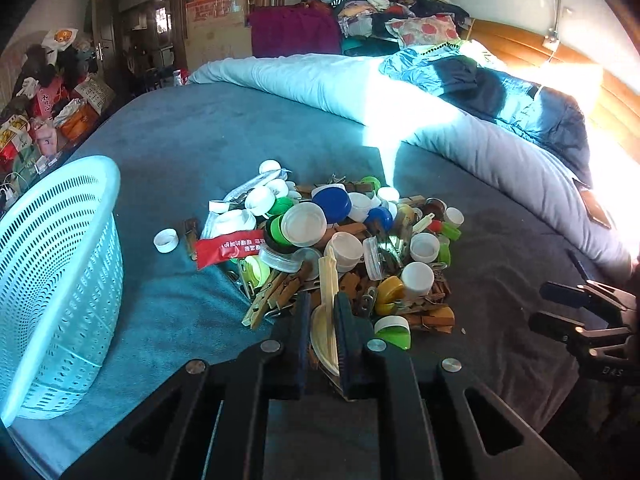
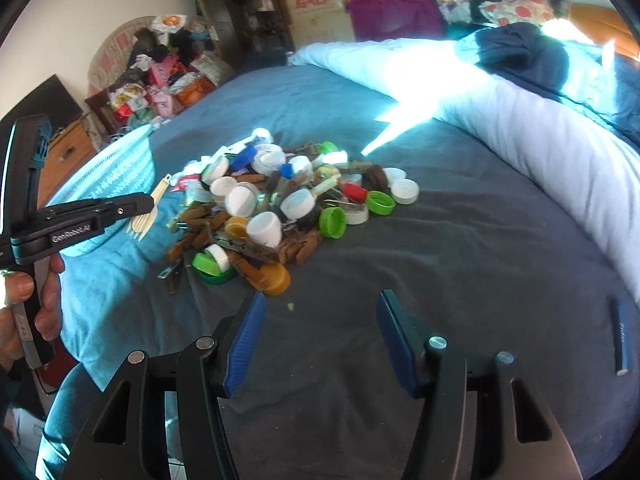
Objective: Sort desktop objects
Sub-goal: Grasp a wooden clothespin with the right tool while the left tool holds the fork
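At the far left, a pale blue perforated basket (image 1: 56,280) lies tipped on the bed's blue cover (image 1: 208,128), its open mouth turned toward the middle. Just beside it in the right wrist view, the left tool (image 2: 150,204) hangs in the air, held by a hand (image 2: 28,312) on its grip, and its fingers are clamped on a cream plastic fork (image 2: 150,210). The fork's handle rises up and to the right while its tines point down, in front of the basket's rim (image 2: 120,148). In the left wrist view the same fork (image 1: 326,320) stands between the two dark pads, with its broad end near the camera and its narrow handle reaching out over the heap.

In the middle of the bed lies a heap of small things (image 1: 332,248): white, blue, green and yellow bottle caps, brown wooden clothespins, metal clips and a red sachet (image 1: 230,247) on its left edge. One white cap (image 1: 166,240) sits alone just left of the heap. A yellow cap (image 2: 276,278) marks the near edge in the right wrist view.

Further right, the right tool (image 2: 320,340) hovers low over the grey part of the cover, near the heap, with its blue-padded fingers wide apart and nothing between them. A dark blue pencil (image 2: 621,340) lies on the cover at the far right, well apart from the heap. Behind it a white duvet (image 2: 540,132) runs along the bed.
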Action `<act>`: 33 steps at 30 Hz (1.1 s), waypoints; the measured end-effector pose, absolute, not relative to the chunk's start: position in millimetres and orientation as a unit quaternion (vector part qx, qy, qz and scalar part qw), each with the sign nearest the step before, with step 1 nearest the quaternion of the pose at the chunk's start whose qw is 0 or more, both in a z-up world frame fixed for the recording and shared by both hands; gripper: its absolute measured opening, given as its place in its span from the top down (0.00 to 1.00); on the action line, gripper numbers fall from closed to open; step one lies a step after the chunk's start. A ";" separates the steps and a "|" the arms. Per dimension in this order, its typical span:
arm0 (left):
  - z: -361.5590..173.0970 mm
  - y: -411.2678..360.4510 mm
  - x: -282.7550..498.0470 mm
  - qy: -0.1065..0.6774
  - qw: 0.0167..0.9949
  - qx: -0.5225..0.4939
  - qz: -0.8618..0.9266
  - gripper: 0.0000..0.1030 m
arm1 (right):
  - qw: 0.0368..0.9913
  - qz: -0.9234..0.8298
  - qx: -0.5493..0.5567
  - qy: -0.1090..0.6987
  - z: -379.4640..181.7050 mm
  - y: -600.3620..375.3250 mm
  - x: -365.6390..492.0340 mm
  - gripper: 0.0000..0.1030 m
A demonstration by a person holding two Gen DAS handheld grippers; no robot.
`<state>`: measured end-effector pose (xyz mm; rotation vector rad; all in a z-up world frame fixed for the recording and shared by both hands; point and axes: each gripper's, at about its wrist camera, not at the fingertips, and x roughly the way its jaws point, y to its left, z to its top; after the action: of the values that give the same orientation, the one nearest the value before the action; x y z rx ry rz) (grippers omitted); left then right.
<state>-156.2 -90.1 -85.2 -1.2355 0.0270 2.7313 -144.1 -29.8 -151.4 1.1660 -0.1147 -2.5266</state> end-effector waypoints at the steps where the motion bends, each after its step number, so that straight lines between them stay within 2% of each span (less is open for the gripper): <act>1: -81.4 -92.8 -153.6 0.005 0.070 -0.410 0.909 0.88 | 0.190 -0.890 0.413 -0.036 -152.7 -32.8 -146.1 0.43; 6: -80.5 -110.7 -151.8 -0.017 0.061 -0.409 0.910 0.88 | 0.241 -0.871 0.427 -0.009 -170.7 -57.7 -167.2 0.44; 9: -84.9 -119.6 -159.9 -0.032 0.063 -0.409 0.910 0.88 | 0.282 -0.855 0.436 -0.011 -178.0 -75.3 -180.6 0.57; 19: -106.6 -122.1 -185.2 -0.028 0.095 -0.454 0.885 0.88 | 0.313 -0.834 0.448 0.079 -199.5 -119.1 -208.7 0.62; 20: -106.8 -120.5 -184.7 -0.026 0.095 -0.457 0.884 0.88 | 0.309 -0.833 0.451 0.081 -199.1 -119.0 -208.7 0.65; 21: -105.3 -119.3 -182.7 -0.024 0.097 -0.455 0.885 0.88 | 0.304 -0.833 0.455 0.082 -197.7 -118.5 -208.5 0.80; 22: -103.2 -118.6 -180.2 -0.023 0.097 -0.451 0.887 0.88 | 0.313 -0.828 0.460 0.073 -195.6 -117.1 -207.5 0.91; 25: -96.0 -119.8 -169.2 -0.026 0.099 -0.433 0.896 0.88 | 0.304 -0.835 0.455 0.058 -183.8 -110.3 -192.7 0.91; 29: -78.6 -127.1 -146.7 -0.038 0.089 -0.409 0.907 0.88 | 0.304 -0.833 0.461 -0.030 -169.0 -90.1 -167.9 0.93; 33: -67.3 -133.3 -126.7 -0.055 0.077 -0.402 0.911 0.88 | 0.282 -0.842 0.459 0.020 -163.0 -96.3 -156.6 0.86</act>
<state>-126.7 -133.3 -67.3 -1.2043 -0.1663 2.7297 -156.6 -96.3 -163.0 1.2297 0.0542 -2.2561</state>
